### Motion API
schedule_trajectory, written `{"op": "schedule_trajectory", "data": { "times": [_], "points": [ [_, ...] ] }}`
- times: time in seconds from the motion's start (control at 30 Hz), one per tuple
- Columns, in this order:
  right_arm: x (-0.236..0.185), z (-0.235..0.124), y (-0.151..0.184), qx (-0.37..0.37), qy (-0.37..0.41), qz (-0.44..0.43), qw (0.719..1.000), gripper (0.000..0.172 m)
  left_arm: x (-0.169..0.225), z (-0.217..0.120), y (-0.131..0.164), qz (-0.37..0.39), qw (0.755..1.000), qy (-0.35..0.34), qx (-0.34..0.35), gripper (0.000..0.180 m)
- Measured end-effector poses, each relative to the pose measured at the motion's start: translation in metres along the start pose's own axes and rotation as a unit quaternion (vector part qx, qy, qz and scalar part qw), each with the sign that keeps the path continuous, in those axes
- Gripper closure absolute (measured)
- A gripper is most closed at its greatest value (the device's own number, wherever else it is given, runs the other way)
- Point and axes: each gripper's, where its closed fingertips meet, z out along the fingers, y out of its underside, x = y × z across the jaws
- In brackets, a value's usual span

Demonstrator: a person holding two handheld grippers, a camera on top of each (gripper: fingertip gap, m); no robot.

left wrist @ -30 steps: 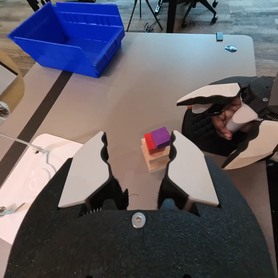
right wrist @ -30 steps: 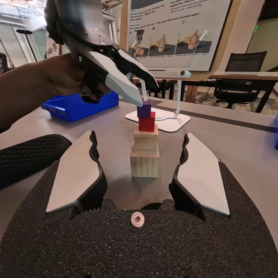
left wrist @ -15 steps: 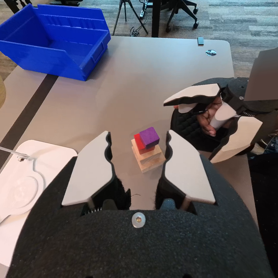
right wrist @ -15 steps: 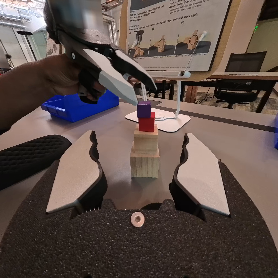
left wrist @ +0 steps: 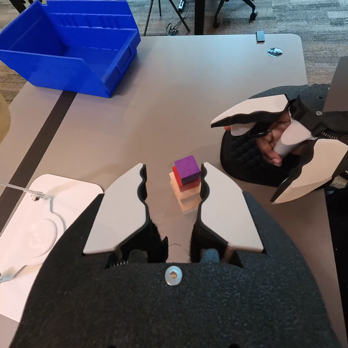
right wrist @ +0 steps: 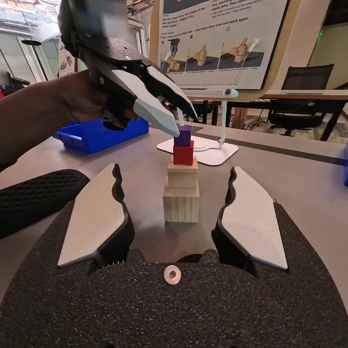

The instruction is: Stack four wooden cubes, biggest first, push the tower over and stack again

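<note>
Nearest in the right wrist view, the right gripper [right wrist: 174, 188] sits low at the table [left wrist: 188, 94] with its jaws spread wide and nothing between the pads; the stack stands just ahead of the gap, clear table on both sides of it. The stack goes big wooden cube [right wrist: 181, 207] at the bottom, smaller wooden cube [right wrist: 182, 178] on that, then a red cube [right wrist: 183, 153], then a purple cube [right wrist: 182, 136] on top, each layer a bit off-centre. To the near left of the stack lies a black padded rest [right wrist: 33, 192], close to the table's near edge. The left gripper [left wrist: 173, 170] comes down at the stack top from above; its jaws are partly apart, the purple cube sits off toward the right finger [left wrist: 222, 188], which looks to be just at its side, and there's an obvious gap to the left finger [left wrist: 124, 190], so it isn't clamped on anything. Farther back a white stand base [right wrist: 216, 152] sits right behind the stack, pretty close. On the far left is a blue bin [left wrist: 71, 52] near the table edge, well apart from the cubes, with a wide stretch of bare grey top between. A dark stripe [left wrist: 41, 131] runs across the table past the bin and stand.
</note>
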Motion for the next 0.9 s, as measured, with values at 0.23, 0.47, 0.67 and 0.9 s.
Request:
{"op": "schedule_trajectory", "data": {
  "times": [0.23, 0.47, 0.67, 0.9],
  "points": [
    [0.000, 0.000, 0.000, -0.001, 0.000, -0.002, 1.000, 0.065, 0.000, 0.003, 0.001, -0.003, 1.000, 0.003, 0.001, 0.128],
    [0.000, 0.000, 0.000, 0.000, -0.001, -0.001, 1.000, 0.065, 0.003, -0.016, -0.025, 0.018, 0.992, -0.029, 0.119, 0.072],
    [0.000, 0.000, 0.000, 0.000, -0.001, -0.001, 1.000, 0.065, 0.018, -0.069, -0.026, -0.005, 0.954, -0.078, 0.288, 0.034],
    [-0.001, 0.001, 0.001, -0.005, 0.001, -0.008, 1.000, 0.065, 0.042, -0.105, 0.024, -0.048, 0.945, -0.064, 0.316, 0.034]
  ]
}}
